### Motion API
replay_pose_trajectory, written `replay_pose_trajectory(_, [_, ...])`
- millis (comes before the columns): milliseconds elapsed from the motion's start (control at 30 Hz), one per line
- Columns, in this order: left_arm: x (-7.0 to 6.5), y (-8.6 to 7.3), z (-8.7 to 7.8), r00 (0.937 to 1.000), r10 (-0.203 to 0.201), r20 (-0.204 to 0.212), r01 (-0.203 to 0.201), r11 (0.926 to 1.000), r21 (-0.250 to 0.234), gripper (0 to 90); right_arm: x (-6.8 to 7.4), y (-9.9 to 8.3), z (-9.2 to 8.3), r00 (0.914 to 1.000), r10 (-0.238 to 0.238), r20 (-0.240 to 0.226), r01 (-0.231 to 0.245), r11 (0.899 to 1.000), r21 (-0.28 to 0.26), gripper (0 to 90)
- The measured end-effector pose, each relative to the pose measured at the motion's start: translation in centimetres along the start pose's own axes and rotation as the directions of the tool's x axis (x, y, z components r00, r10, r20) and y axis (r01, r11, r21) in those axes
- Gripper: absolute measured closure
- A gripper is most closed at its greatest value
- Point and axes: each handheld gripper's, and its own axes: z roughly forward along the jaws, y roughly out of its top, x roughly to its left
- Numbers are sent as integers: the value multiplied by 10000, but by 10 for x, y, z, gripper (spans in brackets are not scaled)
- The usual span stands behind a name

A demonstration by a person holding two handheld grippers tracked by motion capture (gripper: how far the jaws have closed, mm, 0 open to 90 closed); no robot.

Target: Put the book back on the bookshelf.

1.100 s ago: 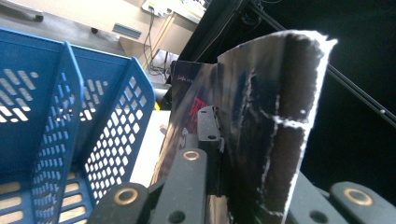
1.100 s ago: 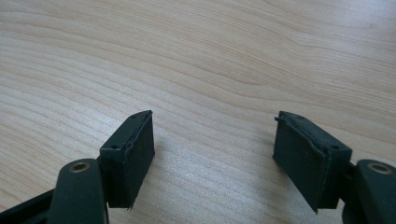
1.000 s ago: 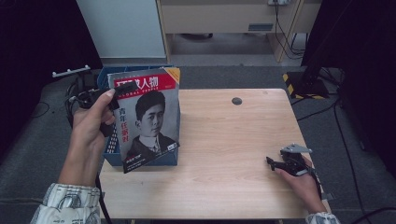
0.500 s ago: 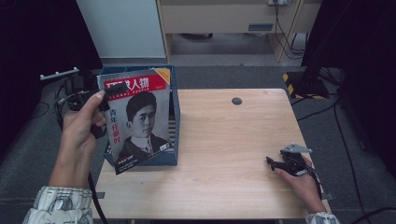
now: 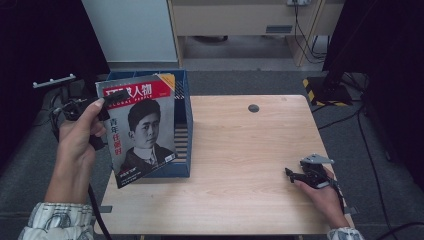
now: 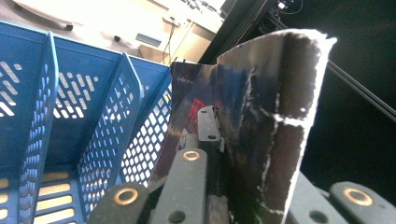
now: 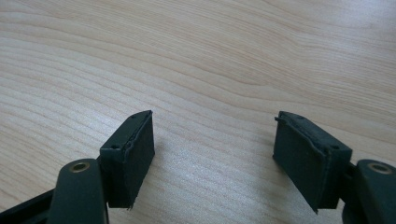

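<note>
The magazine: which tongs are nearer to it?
Left. The left tongs are shut on the magazine at its edge; the right tongs rest open on the table, far off.

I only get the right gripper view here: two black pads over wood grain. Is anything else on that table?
Observer: Yes. In the high view a blue file rack stands at the table's left end, with perforated dividers.
Operator: And the other hand, is it busy?
Observer: The left gripper is shut on the top edge of a magazine with a red title band, holding it upright in front of the rack.
Operator: Where is my gripper compared to that?
Observer: The right gripper lies low at the table's right edge near the front, jaws open with nothing between them, well apart from the magazine.
</note>
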Motion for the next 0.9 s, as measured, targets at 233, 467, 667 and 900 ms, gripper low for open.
replay_pose_trajectory(233, [3,1,-6,10000,-20,-88,20,10000,-69,864,0,0,0,10000,64,3,-64,10000,4,290])
replay_pose_trajectory(467, [6,3,-14,9997,-67,-237,62,9997,-219,864,0,0,0,10000,13,9,-13,10000,-16,291])
replay_pose_trajectory(667, [10,6,-23,9989,-27,-469,10,9993,-372,864,0,0,0,10000,36,-1,-36,10000,14,290])
replay_pose_trajectory(900, [19,7,-30,9974,-23,-723,-11,9989,-476,864,0,0,0,10000,3,0,-3,10000,-2,290])
